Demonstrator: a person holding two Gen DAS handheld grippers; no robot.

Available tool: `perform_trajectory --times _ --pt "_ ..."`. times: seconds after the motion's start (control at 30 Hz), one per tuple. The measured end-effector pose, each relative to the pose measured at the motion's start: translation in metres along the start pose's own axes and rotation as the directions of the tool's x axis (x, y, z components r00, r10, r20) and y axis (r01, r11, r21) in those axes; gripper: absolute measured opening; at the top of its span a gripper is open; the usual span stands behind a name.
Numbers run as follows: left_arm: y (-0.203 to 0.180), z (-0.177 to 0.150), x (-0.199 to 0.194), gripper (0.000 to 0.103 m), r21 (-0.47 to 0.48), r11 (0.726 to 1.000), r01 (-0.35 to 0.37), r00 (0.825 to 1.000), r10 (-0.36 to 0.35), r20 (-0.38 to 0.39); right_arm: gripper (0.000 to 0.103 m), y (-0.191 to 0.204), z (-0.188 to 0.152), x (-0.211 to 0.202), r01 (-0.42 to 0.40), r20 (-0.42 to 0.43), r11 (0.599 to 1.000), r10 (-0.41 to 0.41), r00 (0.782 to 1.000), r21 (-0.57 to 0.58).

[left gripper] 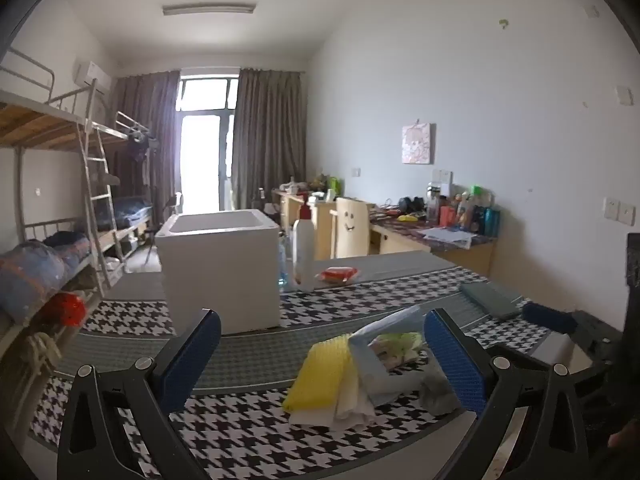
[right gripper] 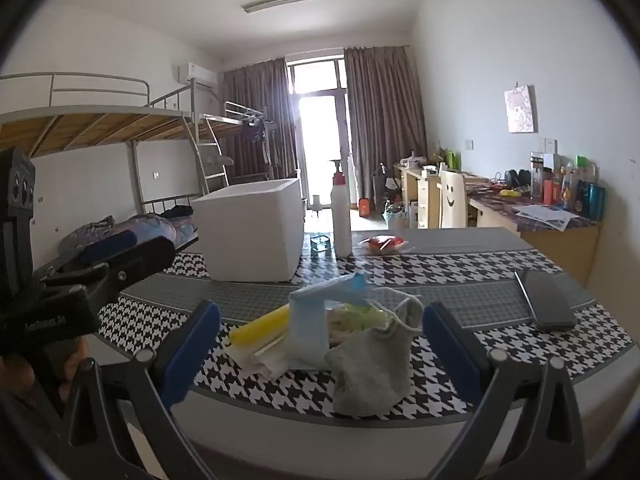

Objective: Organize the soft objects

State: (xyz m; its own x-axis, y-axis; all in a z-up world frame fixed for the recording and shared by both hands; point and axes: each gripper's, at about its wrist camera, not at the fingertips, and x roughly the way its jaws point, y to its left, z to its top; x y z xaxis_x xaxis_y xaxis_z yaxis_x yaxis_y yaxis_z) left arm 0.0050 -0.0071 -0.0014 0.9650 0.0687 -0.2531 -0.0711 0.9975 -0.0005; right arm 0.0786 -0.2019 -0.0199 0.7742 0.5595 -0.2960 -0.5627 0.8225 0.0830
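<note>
A: Where do the soft things lie?

B: In a small heap near the front edge of the table (right gripper: pixel 460 276), on its houndstooth cloth. A yellow sponge (left gripper: pixel 318 376) sits at the heap's left on some white folded cloths (left gripper: pixel 344 408). A pale blue mask (right gripper: pixel 310 328) stands up in the middle, with a green-and-white patterned piece (right gripper: pixel 356 316) tucked behind it. A grey sock (right gripper: pixel 372 368) slumps at the right, nearest the edge.

A: And the left gripper (left gripper: pixel 320 364)?

B: Its blue-padded jaws stand wide apart and hold nothing. The heap lies low between them in the left wrist view, and the pads are clear of it.

A: The right gripper (right gripper: pixel 320 352)?

B: Spread just as wide and also empty. The heap shows between its fingers, with the sock closest to the camera, untouched.

A: What else is on the table?

B: A white box (left gripper: pixel 222 268) with an open top stands further back, left of centre. Just right of it stands a white pump bottle (right gripper: pixel 342 220) with a red collar, and a red packet (left gripper: pixel 338 274) lies beyond. A dark phone (right gripper: pixel 548 300) rests flat at the right side.

A: Do the grippers see each other?

B: Yes; the left one shows at the left edge of the right wrist view, with part of a hand (right gripper: pixel 76 364) beneath it.
</note>
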Motion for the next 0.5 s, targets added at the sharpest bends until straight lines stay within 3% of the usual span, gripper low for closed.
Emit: perform_trajectory --times 0.1,0.17,0.5 --pt "0.000 -0.005 0.014 0.102 -0.029 0.999 0.014 1.000 -0.015 -0.019 0.102 0.000 -0.001 0.000 0.001 -0.002 1.000 -0.001 1.000 0.009" --pt "0.010 -0.004 0.003 0.102 -0.048 0.999 0.015 1.000 -0.014 0.015 0.102 0.005 0.004 -0.002 0.005 0.005 1.000 -0.005 1.000 -0.005" --pt "0.007 -0.003 -0.005 0.102 -0.017 0.999 0.034 0.999 -0.034 0.011 0.102 0.007 0.004 -0.004 -0.012 0.021 1.000 0.012 1.000 -0.013"
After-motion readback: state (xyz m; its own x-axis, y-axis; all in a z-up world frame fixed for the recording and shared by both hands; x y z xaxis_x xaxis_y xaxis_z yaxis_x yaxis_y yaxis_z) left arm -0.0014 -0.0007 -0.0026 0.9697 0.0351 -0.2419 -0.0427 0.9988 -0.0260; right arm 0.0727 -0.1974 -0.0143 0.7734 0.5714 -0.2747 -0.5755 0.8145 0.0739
